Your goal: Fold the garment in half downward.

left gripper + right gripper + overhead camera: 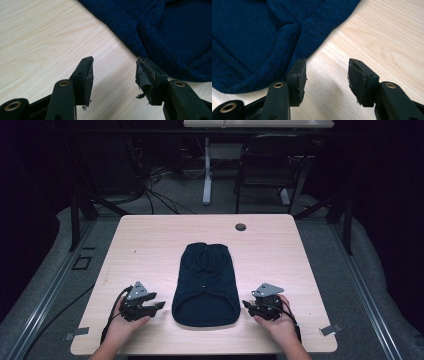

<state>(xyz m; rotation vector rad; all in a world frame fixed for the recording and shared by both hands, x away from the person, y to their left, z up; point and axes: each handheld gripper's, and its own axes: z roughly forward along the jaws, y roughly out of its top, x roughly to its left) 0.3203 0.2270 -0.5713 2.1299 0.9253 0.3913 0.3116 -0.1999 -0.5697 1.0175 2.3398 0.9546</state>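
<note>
Both grippers (161,305) (245,304) wide open, empty, flanking the sweater (206,285)

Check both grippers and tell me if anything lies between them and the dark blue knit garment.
Nothing visible stands in the way. The left gripper and right gripper sit open on either side of the dark blue garment, near its lower corners. Bare table is all that separates each from the fabric edge.

My left gripper (113,75) rises from the bottom of the frame, jaws wide apart with only bare desk (42,32) between them. The navy garment (170,30) fills the upper right, its hem just beside the right jaw's tip.
</note>
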